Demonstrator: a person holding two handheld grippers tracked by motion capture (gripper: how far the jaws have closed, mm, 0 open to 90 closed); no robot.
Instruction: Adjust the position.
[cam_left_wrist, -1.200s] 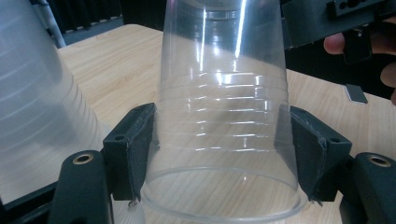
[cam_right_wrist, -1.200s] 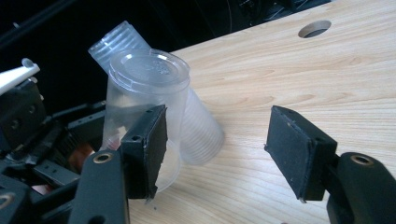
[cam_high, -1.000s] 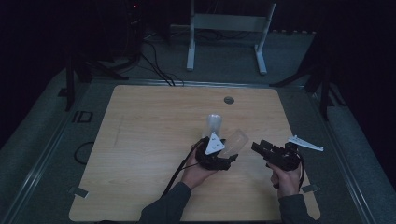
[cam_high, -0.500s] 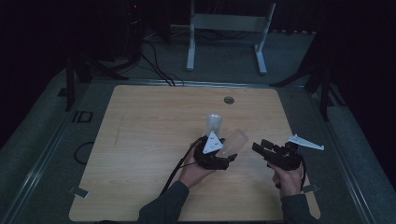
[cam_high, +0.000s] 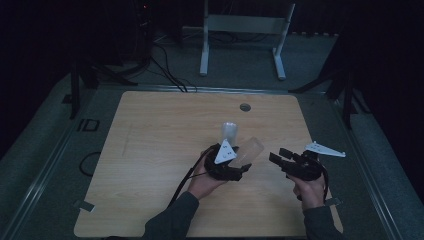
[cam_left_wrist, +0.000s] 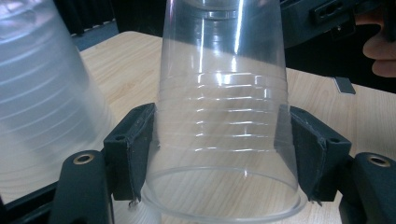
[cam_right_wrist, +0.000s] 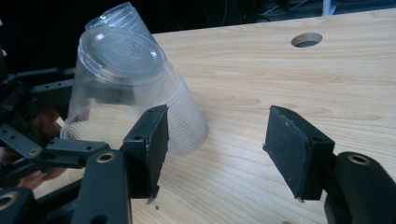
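Note:
My left gripper (cam_high: 242, 162) is shut on a clear plastic cup (cam_high: 251, 150), which lies tilted with its base up and to the right. In the left gripper view the jaws press both sides of this cup (cam_left_wrist: 224, 116) near its rim. A second clear cup (cam_high: 230, 132) stands upside down on the table just behind; it is also at the left of the left gripper view (cam_left_wrist: 37, 93). My right gripper (cam_high: 280, 156) is open, a little to the right of the held cup and pointing at it. Its jaws (cam_right_wrist: 215, 140) hold nothing, with the held cup (cam_right_wrist: 126, 79) ahead on the left.
The wooden table (cam_high: 160, 150) has a round cable hole (cam_high: 245, 107) near its far edge. A white metal stand (cam_high: 242, 30) and cables lie on the floor beyond. Dark floor surrounds the table.
The right gripper has edged slightly left toward the held cup. The left gripper and both cups have stayed in place.

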